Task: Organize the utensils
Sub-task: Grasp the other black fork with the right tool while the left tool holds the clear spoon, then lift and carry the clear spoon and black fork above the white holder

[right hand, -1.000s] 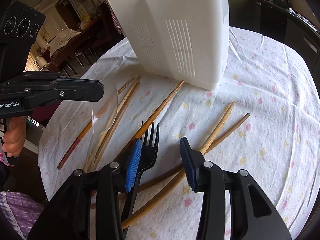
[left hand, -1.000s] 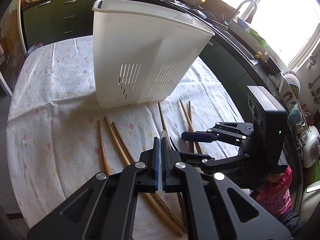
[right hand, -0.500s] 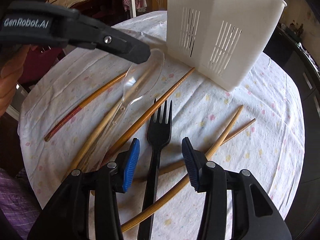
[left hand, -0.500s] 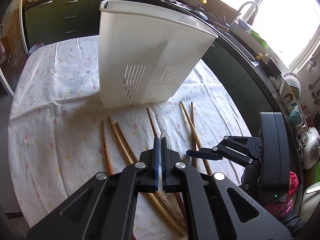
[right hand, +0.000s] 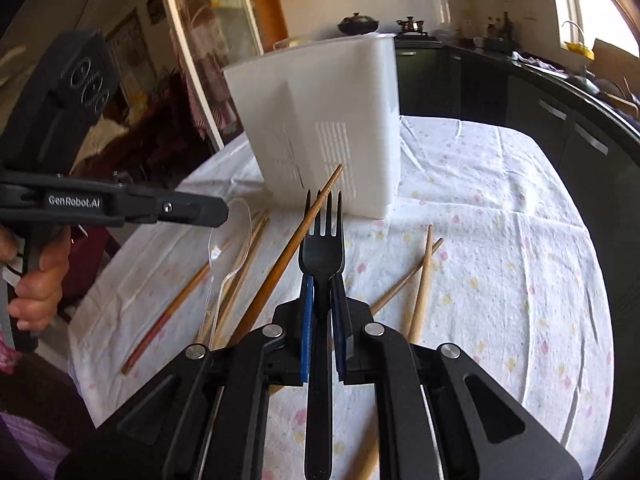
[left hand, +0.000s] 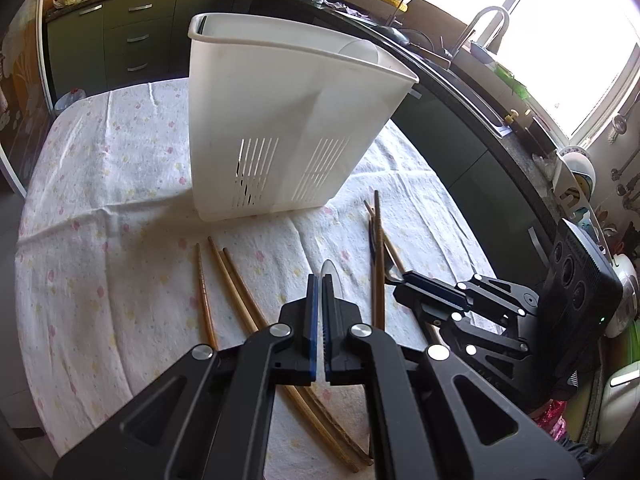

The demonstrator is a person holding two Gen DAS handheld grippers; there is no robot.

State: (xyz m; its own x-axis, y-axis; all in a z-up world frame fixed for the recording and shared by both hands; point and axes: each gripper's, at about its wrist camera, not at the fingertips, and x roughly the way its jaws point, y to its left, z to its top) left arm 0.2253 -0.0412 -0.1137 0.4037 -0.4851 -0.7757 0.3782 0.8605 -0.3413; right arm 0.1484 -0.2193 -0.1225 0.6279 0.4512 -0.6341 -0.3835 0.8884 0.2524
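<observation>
A white slotted utensil caddy [left hand: 288, 120] stands on the flowered tablecloth; it also shows in the right wrist view [right hand: 332, 128]. Several wooden chopsticks [left hand: 240, 304] lie scattered in front of it, also seen in the right wrist view [right hand: 280, 264]. My left gripper [left hand: 320, 284] is shut on a clear plastic spoon [left hand: 332, 276], held above the cloth; the spoon's bowl [right hand: 240, 228] shows past that gripper [right hand: 216, 212] in the right wrist view. My right gripper [right hand: 323, 284] is shut on a black plastic fork [right hand: 322, 240], tines pointing at the caddy. It appears at right in the left wrist view [left hand: 404, 282].
The round table's edge [left hand: 460, 208] curves close to a dark kitchen counter with a sink [left hand: 472, 52] on the right. Dark cabinets [left hand: 128, 40] stand behind the table. A doorway and dining furniture [right hand: 160, 120] lie to the far left in the right wrist view.
My right gripper has closed on the black fork and lifted it off the cloth. My left gripper has kept the clear spoon and drawn back and up a little.
</observation>
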